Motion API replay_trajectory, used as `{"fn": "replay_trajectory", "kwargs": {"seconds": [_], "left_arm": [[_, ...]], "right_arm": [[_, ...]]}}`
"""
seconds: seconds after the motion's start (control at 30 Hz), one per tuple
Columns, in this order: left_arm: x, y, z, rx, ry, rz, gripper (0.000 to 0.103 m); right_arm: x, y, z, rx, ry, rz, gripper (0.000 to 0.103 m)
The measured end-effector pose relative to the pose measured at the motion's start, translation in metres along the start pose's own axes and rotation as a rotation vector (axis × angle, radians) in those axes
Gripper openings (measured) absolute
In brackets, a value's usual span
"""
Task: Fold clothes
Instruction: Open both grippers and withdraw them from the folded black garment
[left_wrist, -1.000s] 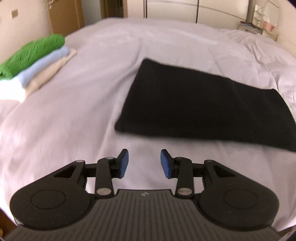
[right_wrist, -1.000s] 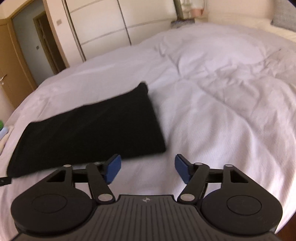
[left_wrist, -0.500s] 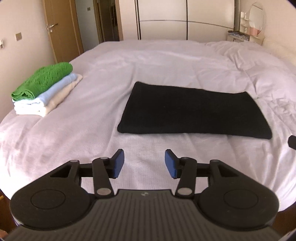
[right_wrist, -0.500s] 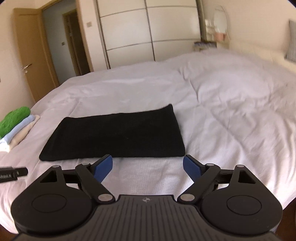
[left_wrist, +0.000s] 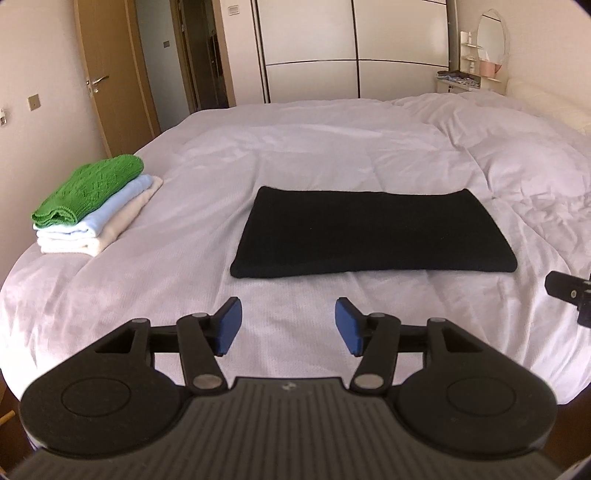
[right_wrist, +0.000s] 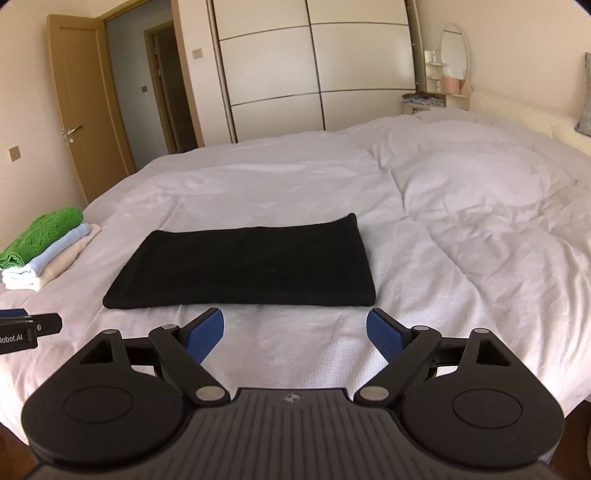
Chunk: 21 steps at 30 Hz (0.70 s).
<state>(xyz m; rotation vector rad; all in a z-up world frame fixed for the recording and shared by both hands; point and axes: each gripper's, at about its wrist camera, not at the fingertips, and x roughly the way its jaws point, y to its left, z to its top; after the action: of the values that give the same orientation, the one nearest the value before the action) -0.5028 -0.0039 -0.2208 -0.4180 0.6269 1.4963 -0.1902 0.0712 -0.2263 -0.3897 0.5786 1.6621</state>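
Both claws backed away from black folded cloth (left_wrist: 373, 232), left claw (left_wrist: 288, 325) opening, right claw (right_wrist: 295, 332) spread, both empty; cloth ahead, long axis along bed (left_wrist: 332, 140) near edge

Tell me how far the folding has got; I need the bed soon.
Done: a stack with a green knit, a light blue piece and a cream piece at the bed's corner, and a black garment folded flat. In hand: nothing; the left hand-held gripper, jaws opening, and the right hand-held gripper are empty. Left, probably: another fold or stacking.
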Motion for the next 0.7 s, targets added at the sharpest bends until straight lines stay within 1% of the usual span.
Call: {"fn": "replay_trajectory", "kwargs": {"seconds": [0.23,0.43,0.63,0.7], "left_arm": [[0.014,-0.012,0.005,0.017,0.014,-0.025,0.054],[0.037,-0.014,0.003,0.011,0.053,-0.038,0.054],[0.073,0.000,-0.007,-0.050,0.126,-0.050,0.055],[0.087,0.007,-0.011,-0.089,0.157,-0.066,0.054]], "right_arm": [[0.008,-0.010,-0.005,0.023,0.030,-0.018,0.088],[0.024,-0.017,-0.006,0.043,0.063,-0.035,0.089],[0.057,-0.018,-0.016,0.070,0.145,-0.022,0.089],[0.070,-0.019,-0.021,0.077,0.179,-0.023,0.089]]}}
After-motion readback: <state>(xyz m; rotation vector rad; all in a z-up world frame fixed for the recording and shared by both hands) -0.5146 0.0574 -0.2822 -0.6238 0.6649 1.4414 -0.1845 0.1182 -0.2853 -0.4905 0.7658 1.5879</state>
